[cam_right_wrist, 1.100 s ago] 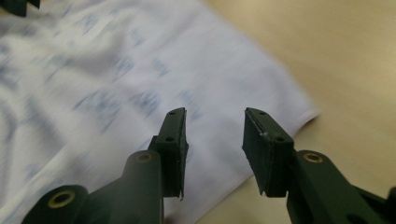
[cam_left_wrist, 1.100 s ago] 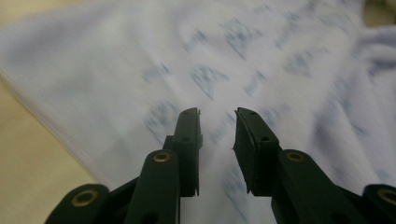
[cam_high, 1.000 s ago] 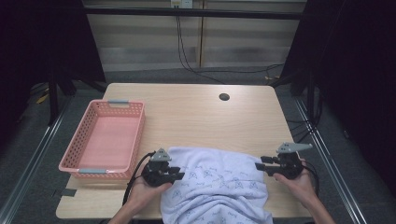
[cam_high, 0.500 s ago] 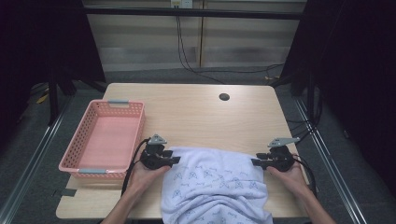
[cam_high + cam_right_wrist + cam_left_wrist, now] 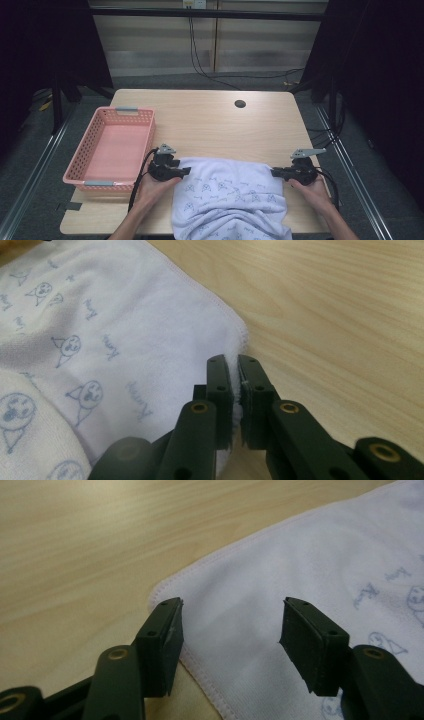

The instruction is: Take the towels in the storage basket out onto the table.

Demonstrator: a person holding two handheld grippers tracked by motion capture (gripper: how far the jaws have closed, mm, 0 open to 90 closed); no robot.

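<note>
Left gripper (image 5: 230,625) just opening over towel (image 5: 227,192); right gripper (image 5: 235,390) pinching hem.

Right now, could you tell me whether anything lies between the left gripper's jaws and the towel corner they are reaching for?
Nothing visible does. The left gripper has just been opening, and its jaws straddle the corner of the towel on bare table. The right gripper is shut on the other corner.
</note>
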